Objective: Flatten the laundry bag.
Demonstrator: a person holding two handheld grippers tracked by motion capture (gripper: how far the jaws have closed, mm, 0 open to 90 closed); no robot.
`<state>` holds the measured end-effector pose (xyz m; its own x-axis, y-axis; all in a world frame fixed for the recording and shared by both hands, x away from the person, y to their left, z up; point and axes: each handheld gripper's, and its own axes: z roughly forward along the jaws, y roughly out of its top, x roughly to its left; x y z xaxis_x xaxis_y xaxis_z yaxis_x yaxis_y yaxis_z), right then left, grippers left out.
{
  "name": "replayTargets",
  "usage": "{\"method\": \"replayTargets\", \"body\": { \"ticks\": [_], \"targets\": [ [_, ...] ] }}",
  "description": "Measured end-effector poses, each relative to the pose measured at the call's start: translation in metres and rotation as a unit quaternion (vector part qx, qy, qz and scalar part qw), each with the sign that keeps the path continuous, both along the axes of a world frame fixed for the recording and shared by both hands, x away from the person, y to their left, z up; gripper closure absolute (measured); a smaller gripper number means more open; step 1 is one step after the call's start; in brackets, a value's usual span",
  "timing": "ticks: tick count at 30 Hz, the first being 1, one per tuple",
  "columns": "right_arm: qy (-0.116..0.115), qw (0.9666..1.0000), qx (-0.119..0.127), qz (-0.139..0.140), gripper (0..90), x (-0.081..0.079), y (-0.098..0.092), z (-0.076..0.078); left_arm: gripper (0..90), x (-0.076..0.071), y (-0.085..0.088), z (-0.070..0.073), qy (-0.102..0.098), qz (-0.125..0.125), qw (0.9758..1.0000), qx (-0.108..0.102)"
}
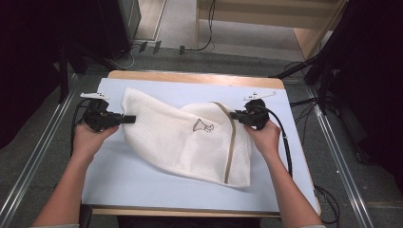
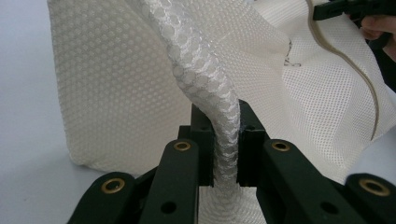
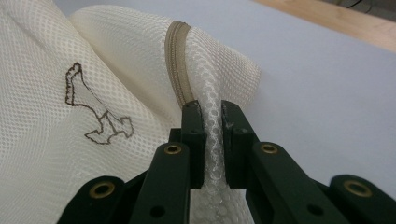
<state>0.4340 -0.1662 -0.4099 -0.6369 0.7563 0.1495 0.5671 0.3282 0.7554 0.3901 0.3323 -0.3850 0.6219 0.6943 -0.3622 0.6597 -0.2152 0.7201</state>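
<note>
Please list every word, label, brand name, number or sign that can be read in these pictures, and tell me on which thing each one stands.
No readable words, brands or numbers.
Mesh laundry bag: a dark outlined drawing, a sign without letters.
High view: the same drawing is too small to make out more.

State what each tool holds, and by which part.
Both hold the white mesh laundry bag: the left tool pinches a bunched fold at its edge, the right tool the mesh beside its zipper.
</note>
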Motion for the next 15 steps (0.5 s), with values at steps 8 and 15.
{"method": "replayTargets", "body": {
  "ticks": [8,15],
  "targets": [
    [-0.028,0.999,0.024,-0.026,83.2,-0.015,-0.027,0.015,83.0,0.004,0.005,0.002,0.005,0.008,0.9998,-0.015],
    [-0.03,0.9965,0.051,-0.059,83.2,-0.028,-0.054,0.018,82.9,0.013,0.0,-0.005,0.025,0.004,0.9995,-0.016]
  ]
}}
